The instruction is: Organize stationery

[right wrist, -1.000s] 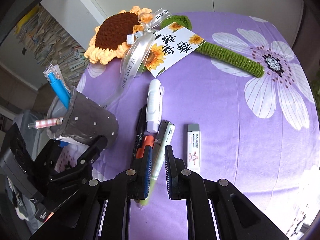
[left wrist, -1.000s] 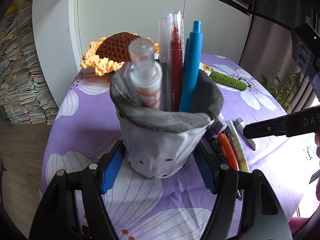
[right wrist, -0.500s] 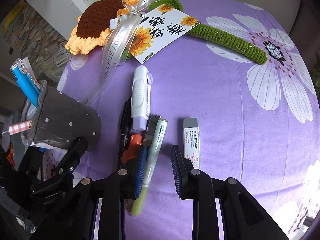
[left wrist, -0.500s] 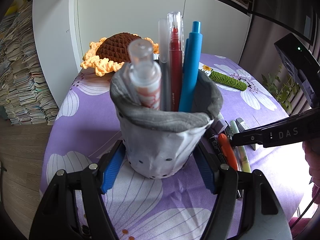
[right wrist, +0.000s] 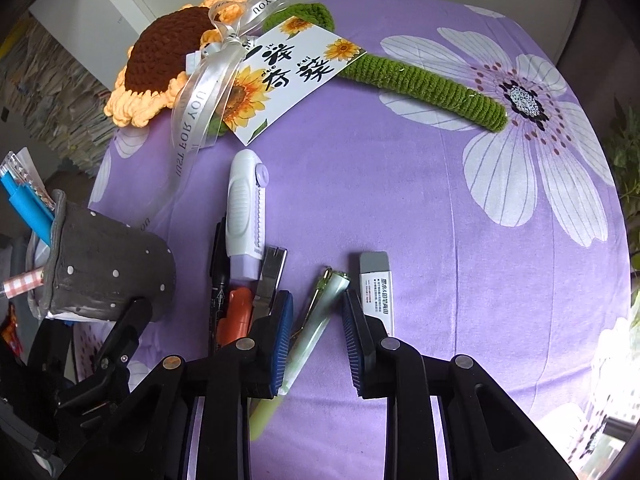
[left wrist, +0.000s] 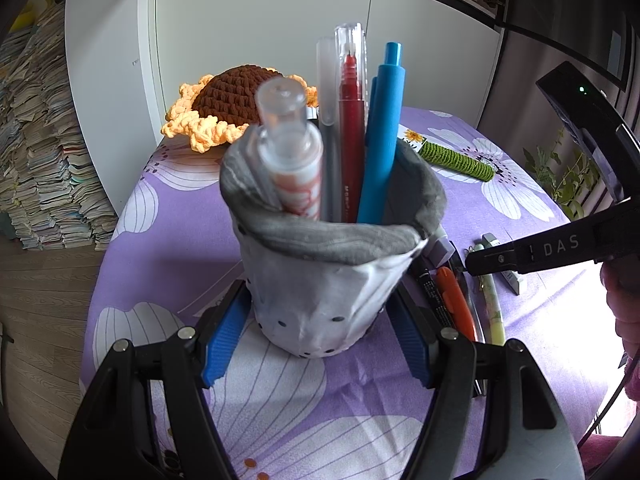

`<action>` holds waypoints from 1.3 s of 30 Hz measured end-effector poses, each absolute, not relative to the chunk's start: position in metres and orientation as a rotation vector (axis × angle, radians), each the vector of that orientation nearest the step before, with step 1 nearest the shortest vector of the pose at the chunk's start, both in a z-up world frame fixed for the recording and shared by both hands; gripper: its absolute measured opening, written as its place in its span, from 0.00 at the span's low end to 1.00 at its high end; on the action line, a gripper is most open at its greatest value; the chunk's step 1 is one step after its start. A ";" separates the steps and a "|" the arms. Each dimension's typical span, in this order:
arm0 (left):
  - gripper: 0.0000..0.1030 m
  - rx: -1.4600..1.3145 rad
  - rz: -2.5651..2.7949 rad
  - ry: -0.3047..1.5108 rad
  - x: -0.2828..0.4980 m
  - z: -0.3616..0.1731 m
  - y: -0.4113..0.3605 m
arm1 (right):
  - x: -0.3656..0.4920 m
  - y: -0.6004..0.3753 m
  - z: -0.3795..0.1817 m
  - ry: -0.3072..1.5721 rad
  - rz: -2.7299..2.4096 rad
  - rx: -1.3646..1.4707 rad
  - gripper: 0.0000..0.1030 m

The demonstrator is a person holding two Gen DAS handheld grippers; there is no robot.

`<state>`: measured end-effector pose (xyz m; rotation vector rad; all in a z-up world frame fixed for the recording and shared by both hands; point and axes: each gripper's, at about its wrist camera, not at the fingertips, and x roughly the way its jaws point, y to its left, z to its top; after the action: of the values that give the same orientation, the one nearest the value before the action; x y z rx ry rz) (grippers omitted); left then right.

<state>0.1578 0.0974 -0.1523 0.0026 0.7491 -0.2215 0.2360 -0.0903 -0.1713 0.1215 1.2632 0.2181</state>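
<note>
Worktop cloth [right wrist: 400, 184]: purple, white flowers. Pen pouch [left wrist: 320, 280]: grey, dotted. Pens: red [left wrist: 352, 128], blue [left wrist: 380, 140]. Crochet sunflower [right wrist: 160, 56]: brown, orange.

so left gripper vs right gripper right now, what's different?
The left gripper straddles the upright grey pen pouch, pads at its sides; the right gripper is angled down over a pale green pen lying on the purple tablecloth, gaps either side. Left's span is wider. Both have blue pads.

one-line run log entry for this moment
left tongs: shut on pen pouch | right tongs: open around green pen | eraser: on cloth
</note>
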 end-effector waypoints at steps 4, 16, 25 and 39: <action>0.67 0.003 -0.221 0.749 0.159 -0.152 0.097 | 0.239 -0.081 -0.171 1.254 0.223 0.091 0.15; 0.67 0.003 -0.221 0.749 0.158 -0.152 0.097 | 0.192 -0.081 -0.076 0.970 0.384 0.080 0.11; 0.67 0.003 -0.221 0.749 0.158 -0.152 0.097 | 0.167 -0.046 -0.005 0.707 0.472 -0.030 0.01; 0.68 0.001 -0.223 0.752 0.160 -0.152 0.098 | 0.282 -0.017 -0.124 1.097 0.509 -0.076 0.06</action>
<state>0.1601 0.0982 -0.1522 0.0012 0.7518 -0.2226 0.2818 -0.0174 -0.1237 -0.0765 1.0975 0.5091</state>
